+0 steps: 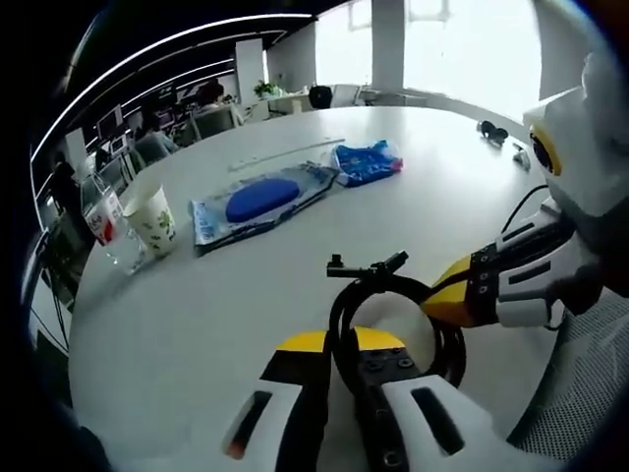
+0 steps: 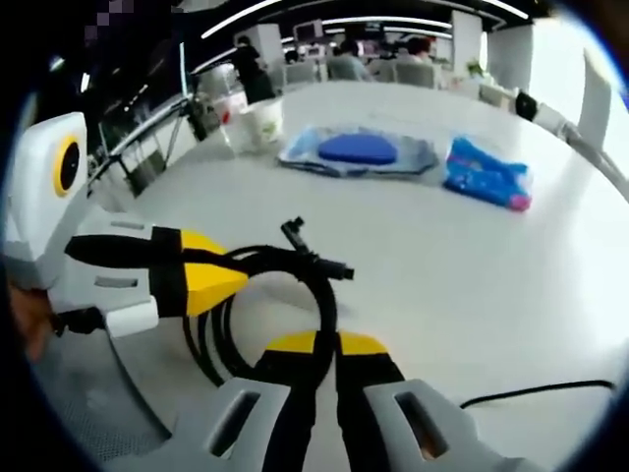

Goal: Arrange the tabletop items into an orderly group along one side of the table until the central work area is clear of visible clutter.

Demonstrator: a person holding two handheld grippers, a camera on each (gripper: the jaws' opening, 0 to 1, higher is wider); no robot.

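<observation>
Both grippers pinch the coiled black cable [image 1: 393, 305] low in the frame: the left gripper [image 1: 339, 359] has its yellow-tipped jaws shut on the loop at bottom centre, and the right gripper [image 2: 329, 354] clamps the same coil [image 2: 275, 295]. Beyond, on the white table [image 1: 197, 334], a blue pad in a clear bag [image 1: 257, 202] lies mid-frame, a blue packet [image 1: 368, 162] beside it, and a paper cup [image 1: 152, 221] at left.

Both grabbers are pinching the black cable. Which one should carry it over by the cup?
Probably the left gripper: in its view the coiled black cable is clamped and the paper cup lies on its outer side, while the right gripper sits farther away.
</observation>
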